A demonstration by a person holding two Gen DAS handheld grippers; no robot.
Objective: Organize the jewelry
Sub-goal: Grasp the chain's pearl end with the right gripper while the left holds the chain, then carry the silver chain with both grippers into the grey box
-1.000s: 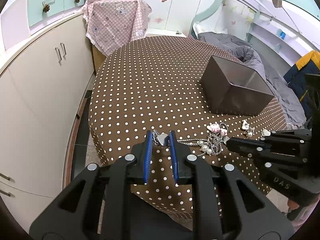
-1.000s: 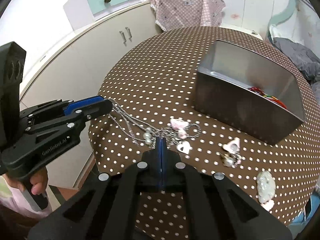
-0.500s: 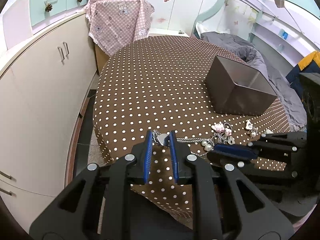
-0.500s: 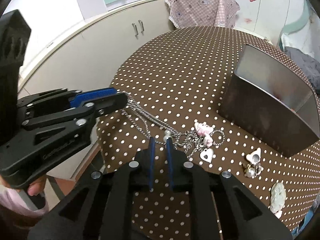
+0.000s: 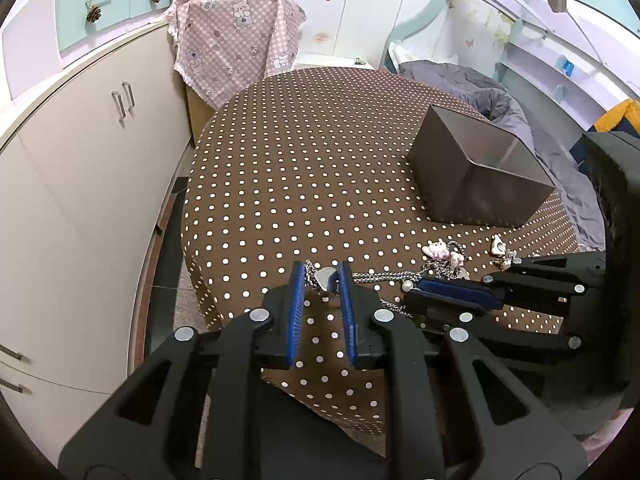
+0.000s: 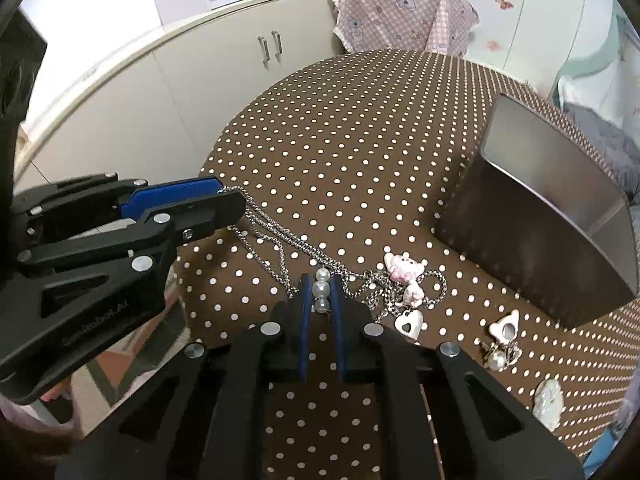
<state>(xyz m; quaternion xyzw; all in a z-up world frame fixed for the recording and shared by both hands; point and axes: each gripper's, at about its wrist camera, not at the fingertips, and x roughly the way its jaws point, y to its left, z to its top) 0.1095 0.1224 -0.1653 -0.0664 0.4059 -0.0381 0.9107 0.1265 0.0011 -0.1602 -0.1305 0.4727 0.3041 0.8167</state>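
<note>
A tangle of silver necklace chains [image 6: 280, 248] lies on the brown dotted tablecloth [image 5: 312, 168]. My left gripper [image 5: 321, 270] is shut on a silver pendant [image 5: 324, 278] at one end of the chains. In the right wrist view that end rises to the left gripper [image 6: 228, 200]. My right gripper [image 6: 320, 280] has a short strand of pearls [image 6: 322, 290] between its blue pads, and its jaws are closing on them. It also enters the left wrist view as the right gripper [image 5: 414, 296]. The grey metal box [image 6: 540, 216] stands open to the right.
Beside the tangle lie a pink charm [image 6: 402, 270], a white heart pendant [image 6: 407, 322], an earring pair [image 6: 502, 332] and a pale jade piece [image 6: 550, 404]. White cupboards [image 5: 80, 184] run along the left. The table edge is right under both grippers.
The right gripper has moved left along the tangle, parted its shut jaws and brought them around the pearls. The left gripper has kept still with the pendant in it.
</note>
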